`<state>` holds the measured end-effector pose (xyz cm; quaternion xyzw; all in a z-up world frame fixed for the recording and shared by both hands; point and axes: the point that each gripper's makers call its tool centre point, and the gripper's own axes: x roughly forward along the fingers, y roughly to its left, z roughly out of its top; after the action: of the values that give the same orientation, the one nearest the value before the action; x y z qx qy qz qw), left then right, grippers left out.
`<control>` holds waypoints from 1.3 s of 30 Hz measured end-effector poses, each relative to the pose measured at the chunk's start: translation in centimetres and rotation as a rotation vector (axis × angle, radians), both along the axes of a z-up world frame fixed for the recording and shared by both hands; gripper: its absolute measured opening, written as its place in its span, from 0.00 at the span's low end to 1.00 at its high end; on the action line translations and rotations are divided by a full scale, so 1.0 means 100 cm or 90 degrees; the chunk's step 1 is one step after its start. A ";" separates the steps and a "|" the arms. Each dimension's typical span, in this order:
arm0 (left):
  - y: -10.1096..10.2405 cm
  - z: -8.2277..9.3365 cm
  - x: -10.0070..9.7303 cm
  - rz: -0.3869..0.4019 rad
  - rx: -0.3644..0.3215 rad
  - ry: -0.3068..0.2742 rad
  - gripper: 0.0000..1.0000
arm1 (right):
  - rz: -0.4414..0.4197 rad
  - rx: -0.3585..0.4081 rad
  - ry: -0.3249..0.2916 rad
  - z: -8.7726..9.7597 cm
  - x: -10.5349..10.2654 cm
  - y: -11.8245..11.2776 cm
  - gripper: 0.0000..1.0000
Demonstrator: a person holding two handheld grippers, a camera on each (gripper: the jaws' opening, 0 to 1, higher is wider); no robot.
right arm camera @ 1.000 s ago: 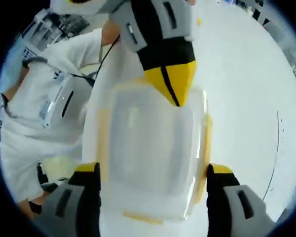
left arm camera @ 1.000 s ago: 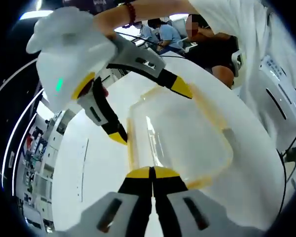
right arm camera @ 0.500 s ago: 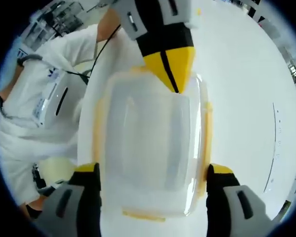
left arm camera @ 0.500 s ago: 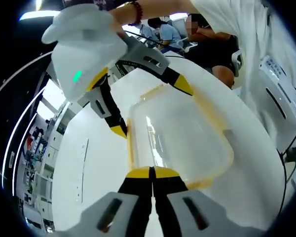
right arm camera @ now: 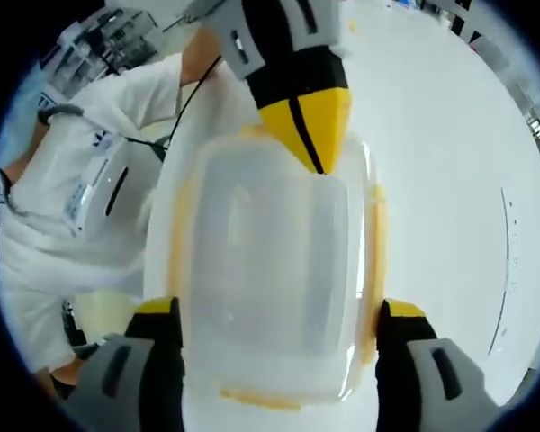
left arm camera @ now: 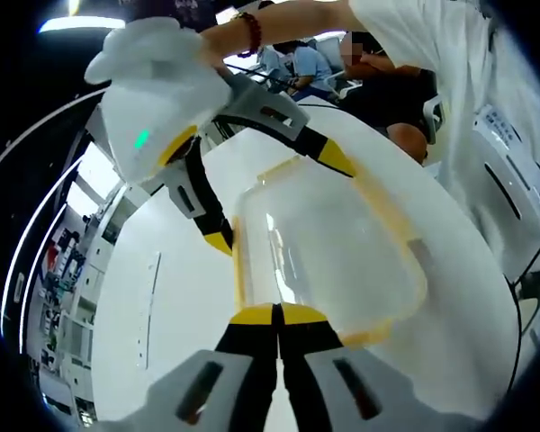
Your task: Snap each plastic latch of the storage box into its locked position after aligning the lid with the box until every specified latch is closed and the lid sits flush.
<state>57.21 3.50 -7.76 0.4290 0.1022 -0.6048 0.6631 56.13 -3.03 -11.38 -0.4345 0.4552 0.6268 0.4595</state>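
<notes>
A translucent storage box [left arm camera: 333, 261] with its lid on and yellow side latches [left arm camera: 384, 214] lies on the white table [left arm camera: 162, 297]. My left gripper [left arm camera: 275, 313] is shut, and its yellow tips rest against the box's near edge. My right gripper [left arm camera: 279, 202] reaches in from the upper left, open, one jaw on each side of the box's far end. In the right gripper view the box [right arm camera: 270, 261] lies between the open jaws of my right gripper [right arm camera: 279, 310]. The shut left gripper [right arm camera: 313, 135] points down onto the far rim. Yellow latches [right arm camera: 176, 243] run along both long sides.
A person in a white shirt [left arm camera: 495, 135] stands close on the right of the table, seen also as a white-shirted torso [right arm camera: 81, 198]. Seated people [left arm camera: 306, 63] are behind the table. Bare white tabletop [right arm camera: 450, 162] stretches beside the box.
The right gripper's body has tilted and shifted a little over the box's far end, still open. The box and the shut left gripper have stayed where they were.
</notes>
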 end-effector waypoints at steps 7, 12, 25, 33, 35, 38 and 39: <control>-0.001 0.000 -0.001 -0.024 -0.012 -0.011 0.00 | 0.002 0.062 0.026 0.000 0.000 0.003 0.92; -0.005 0.004 -0.009 -0.055 -0.069 0.040 0.01 | -0.010 0.168 -0.018 0.020 0.001 -0.002 0.81; 0.006 0.009 -0.016 0.010 0.010 0.049 0.16 | 0.061 0.190 -0.171 0.045 -0.020 -0.022 0.16; 0.013 0.009 -0.023 0.034 0.038 0.039 0.17 | 0.050 0.181 -0.210 0.043 -0.031 -0.036 0.00; 0.014 0.009 -0.025 0.039 0.035 0.041 0.17 | 0.045 0.190 -0.229 0.042 -0.031 -0.038 0.00; 0.016 0.008 -0.029 0.049 0.022 0.041 0.18 | 0.034 0.202 -0.252 0.041 -0.030 -0.042 0.00; 0.017 0.008 -0.032 0.053 0.013 0.043 0.18 | 0.019 0.218 -0.261 0.041 -0.029 -0.041 0.00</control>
<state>53.99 5.19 -6.97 0.4104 0.1487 -0.5898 0.6795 53.23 -7.17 -7.26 -0.4752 0.2336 0.6000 0.5996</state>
